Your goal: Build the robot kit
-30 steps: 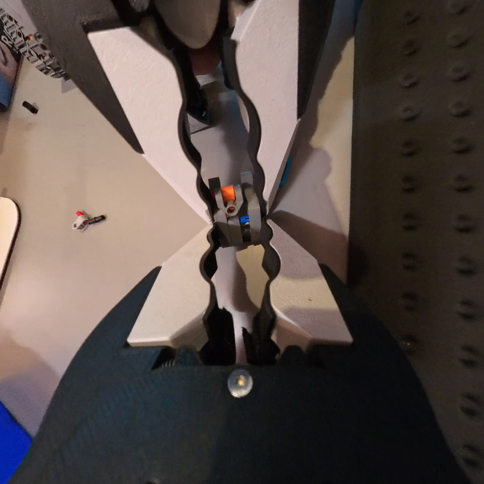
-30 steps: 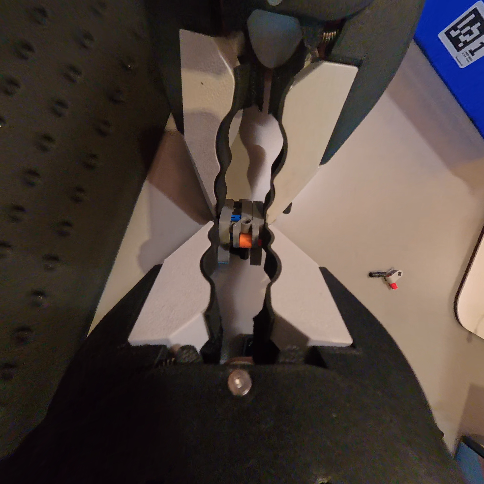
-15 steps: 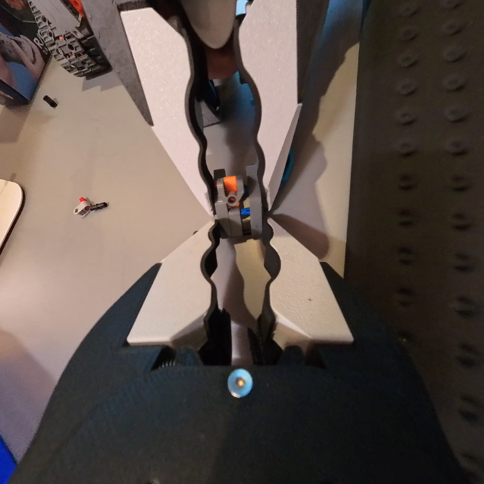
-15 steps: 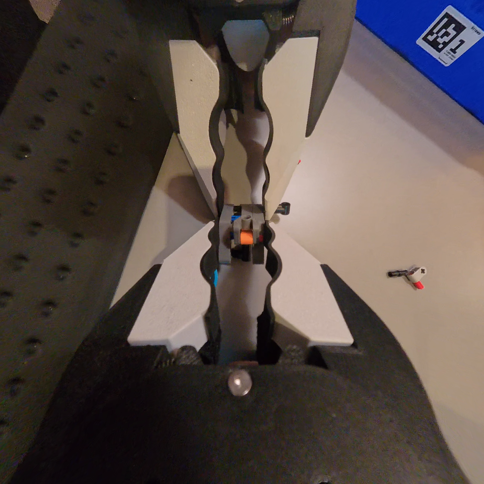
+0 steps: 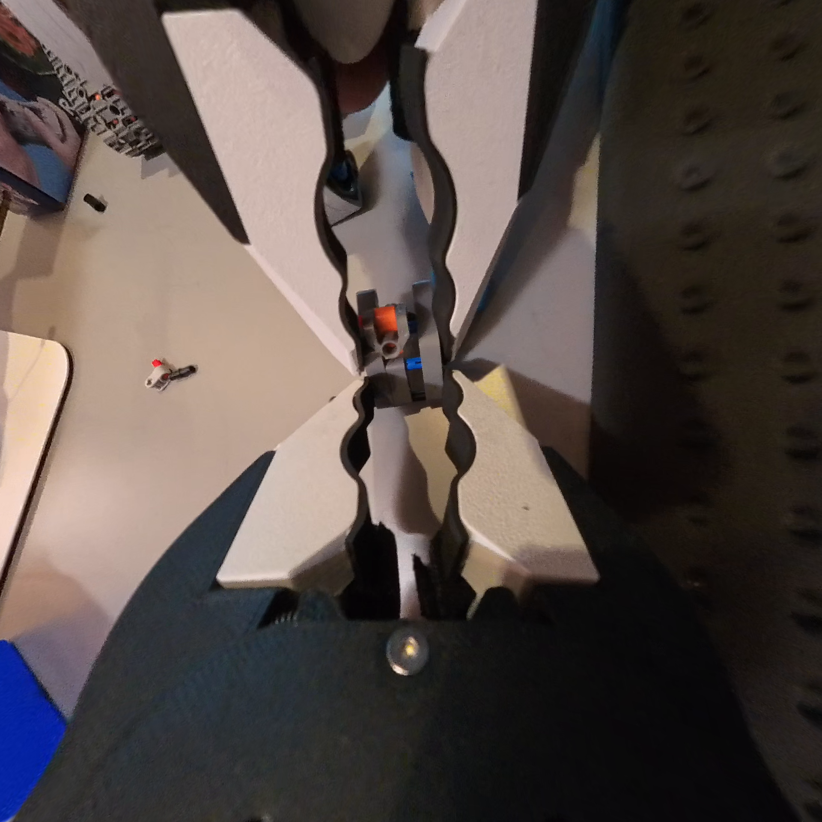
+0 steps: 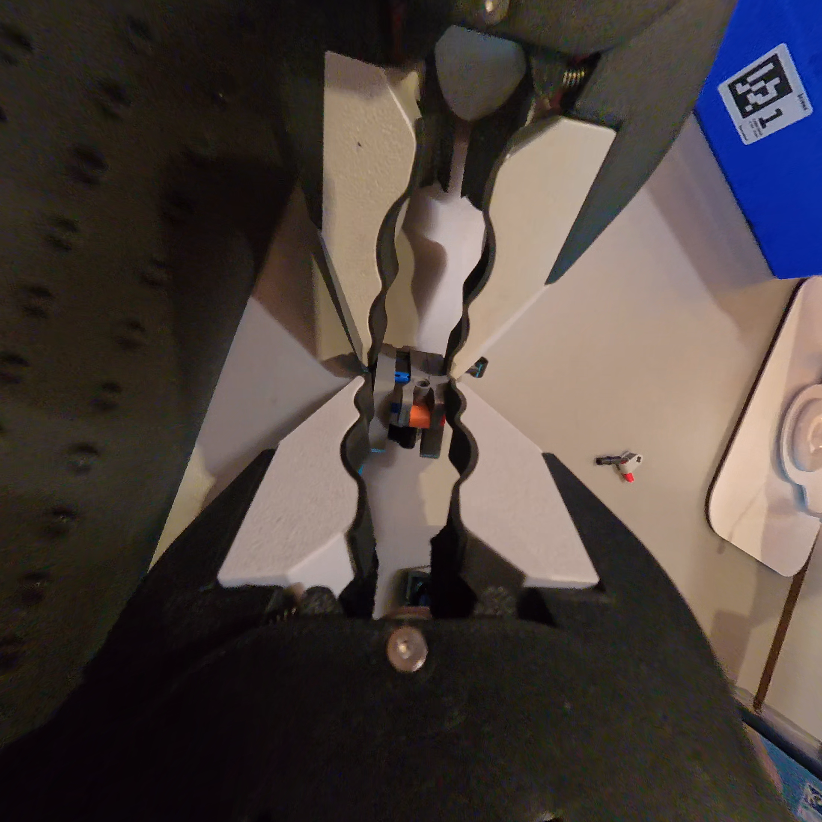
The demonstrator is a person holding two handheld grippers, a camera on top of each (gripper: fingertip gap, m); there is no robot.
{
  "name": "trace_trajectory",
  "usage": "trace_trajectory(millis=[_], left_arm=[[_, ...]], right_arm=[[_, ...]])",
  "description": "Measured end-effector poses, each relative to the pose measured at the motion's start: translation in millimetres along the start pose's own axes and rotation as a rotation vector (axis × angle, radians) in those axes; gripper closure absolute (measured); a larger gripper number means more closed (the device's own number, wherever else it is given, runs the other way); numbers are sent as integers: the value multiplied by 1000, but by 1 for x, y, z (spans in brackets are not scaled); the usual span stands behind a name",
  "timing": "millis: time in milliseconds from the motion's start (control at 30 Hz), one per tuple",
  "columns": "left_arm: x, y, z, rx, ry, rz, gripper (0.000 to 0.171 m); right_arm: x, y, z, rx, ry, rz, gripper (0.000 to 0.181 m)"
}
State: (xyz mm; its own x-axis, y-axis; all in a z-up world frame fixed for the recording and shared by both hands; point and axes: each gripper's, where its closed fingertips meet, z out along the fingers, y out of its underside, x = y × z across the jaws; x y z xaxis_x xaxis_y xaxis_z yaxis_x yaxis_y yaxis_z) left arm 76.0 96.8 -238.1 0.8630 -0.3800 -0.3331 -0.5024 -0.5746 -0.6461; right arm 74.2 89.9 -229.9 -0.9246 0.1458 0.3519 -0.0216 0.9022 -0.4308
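Note:
A small grey brick assembly [image 5: 391,356] with an orange part and blue pins is held above the table between both grippers, which meet tip to tip. My left gripper [image 5: 404,391] is shut on its near end. The right gripper's fingers [image 5: 276,178] come in from the top of the left wrist view and clamp the far end. In the right wrist view the same assembly [image 6: 411,400] sits in my right gripper [image 6: 407,400], which is shut on it, with the left gripper's fingers [image 6: 364,200] opposite.
A dark studded baseplate [image 5: 711,311] [image 6: 111,267] stands close beside the grippers. A small white, red and black piece [image 5: 167,373] [image 6: 620,462] lies on the beige table. There is also a white tray [image 5: 26,422] [image 6: 765,445], a blue box [image 6: 778,133], a grey brick model [image 5: 111,120] and a black pin [image 5: 95,202]. The grippers are tip to tip, or close to it.
Both grippers stay shut on the assembly. The pair has shifted and tilted slightly over the table, so the background has slid in both views.

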Motion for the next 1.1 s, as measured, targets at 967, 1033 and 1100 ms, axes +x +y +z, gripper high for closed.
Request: trace_trajectory(millis=[967,1033,1100], left_arm=[[-30,-10,-16,122,-140,17,150],[-33,-11,-18,119,-175,23,153],[-33,-9,-17,112,-160,1,165]], right_arm=[[29,-8,-15,348,-446,759,150],[33,-7,-17,343,-401,734,149],[42,-3,-21,326,-314,696,149]])
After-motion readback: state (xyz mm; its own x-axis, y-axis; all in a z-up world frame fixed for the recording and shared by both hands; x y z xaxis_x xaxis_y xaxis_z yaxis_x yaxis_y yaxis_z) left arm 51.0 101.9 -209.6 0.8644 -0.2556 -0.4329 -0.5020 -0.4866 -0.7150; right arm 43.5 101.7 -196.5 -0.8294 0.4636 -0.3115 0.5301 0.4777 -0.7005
